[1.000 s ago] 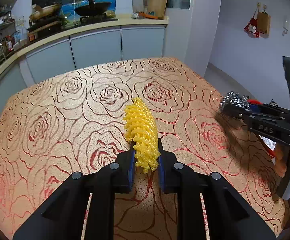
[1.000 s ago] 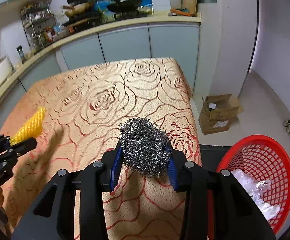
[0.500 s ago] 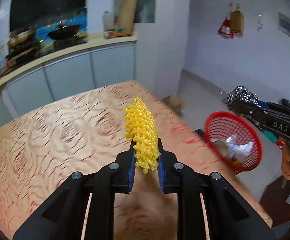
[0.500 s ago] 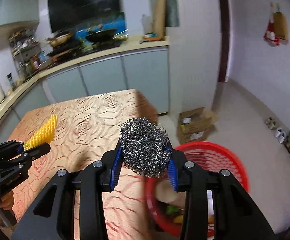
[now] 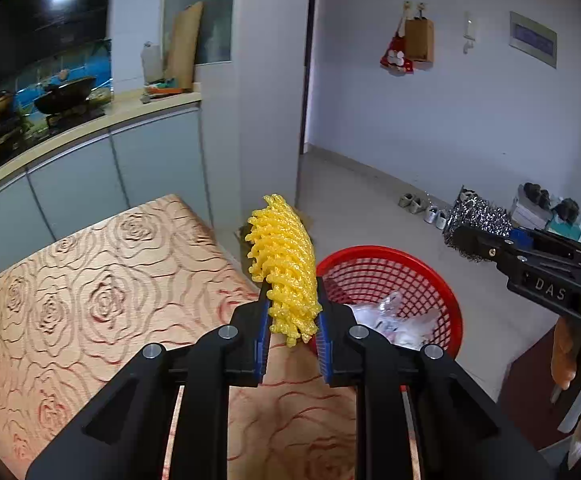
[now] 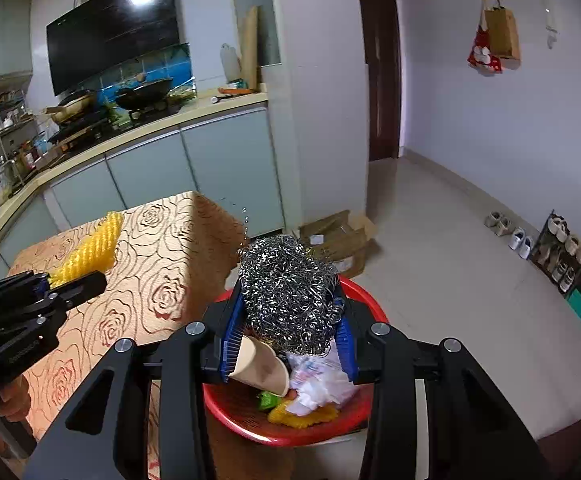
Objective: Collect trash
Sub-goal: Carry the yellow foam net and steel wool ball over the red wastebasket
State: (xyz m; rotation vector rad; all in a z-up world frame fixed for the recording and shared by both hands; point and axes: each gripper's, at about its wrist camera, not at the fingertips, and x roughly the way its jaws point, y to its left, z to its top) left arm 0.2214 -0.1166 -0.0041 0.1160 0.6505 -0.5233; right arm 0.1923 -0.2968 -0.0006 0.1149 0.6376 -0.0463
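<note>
My left gripper point(image 5: 292, 320) is shut on a yellow foam net sleeve point(image 5: 282, 264) and holds it above the table's right edge, just left of the red basket point(image 5: 442, 280). My right gripper point(image 6: 286, 332) is shut on a steel wool ball point(image 6: 286, 288) and holds it over the red basket point(image 6: 330, 432). The basket sits on the floor beside the table and holds a paper cup point(image 6: 262, 368), white plastic wrap point(image 6: 322, 380) and other scraps. The right gripper with the steel wool point(image 5: 478, 220) shows at the right of the left wrist view. The left gripper with the sleeve point(image 6: 90, 248) shows at the left of the right wrist view.
The table point(image 5: 90, 300) has a rose-patterned cloth. Kitchen counter and cabinets point(image 6: 150, 168) stand behind it. A cardboard box point(image 6: 342, 236) lies on the floor beyond the basket. Shoes and a shoe rack point(image 6: 558, 248) line the right wall.
Both grippers have swung right, from over the table toward the red basket. The steel wool is now over the basket; the yellow sleeve has reached the table's right edge. Both grips are unchanged.
</note>
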